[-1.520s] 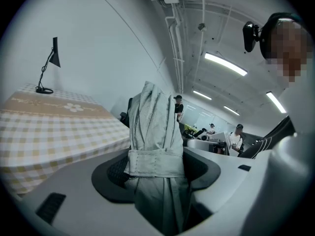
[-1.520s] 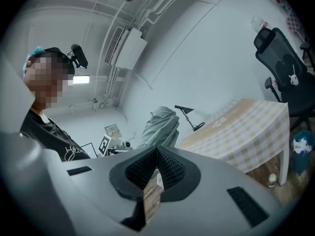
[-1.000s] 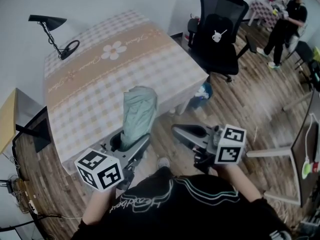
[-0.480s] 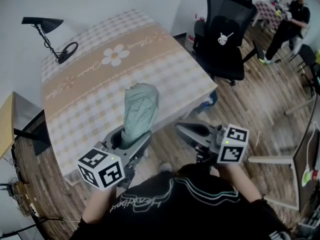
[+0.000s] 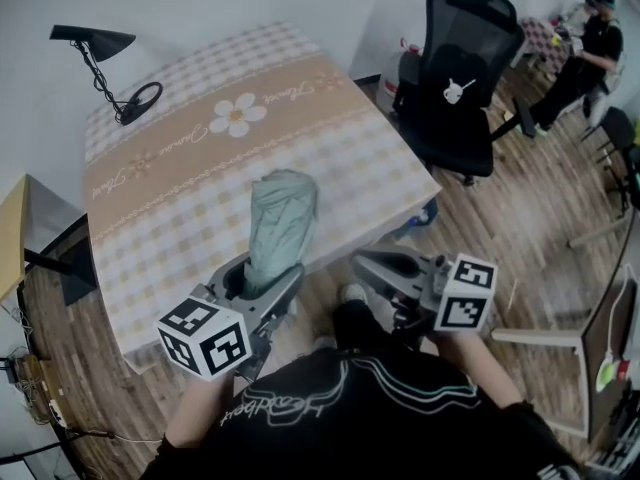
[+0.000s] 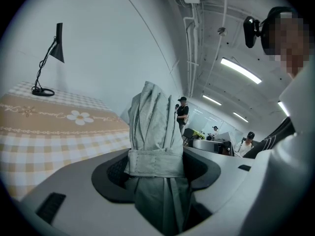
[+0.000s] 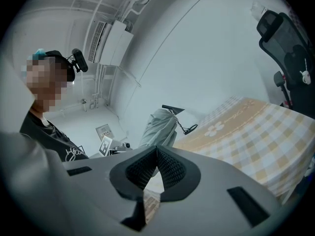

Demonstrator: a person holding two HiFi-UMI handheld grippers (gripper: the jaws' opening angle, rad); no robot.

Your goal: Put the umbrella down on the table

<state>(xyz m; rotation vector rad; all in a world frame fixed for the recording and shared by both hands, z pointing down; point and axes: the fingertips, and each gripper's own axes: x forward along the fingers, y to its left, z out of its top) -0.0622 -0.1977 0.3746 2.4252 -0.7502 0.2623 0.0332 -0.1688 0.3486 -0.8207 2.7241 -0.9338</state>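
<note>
head view, umbrella (image 5: 281,218): folded, pale green, clamped in the left tongs (image 5: 262,280). It rises ahead of them over the near edge of the counter (image 5: 190,183), not yet laid down.
head view, room: bare checked cloth ahead of both tongs. Lamp (image 5: 100,53) far beyond, office chair (image 5: 465,78) off the counter beyond the right tongs (image 5: 378,265).
left gripper view, grip: pads closed on the bundle at its strap (image 6: 155,162). Judged light, with soft, slippery fabric over a stiff core, so the strap is a sound hold.
right gripper view, right tongs: jaws together, nothing between them. Umbrella ahead and to their left.
</note>
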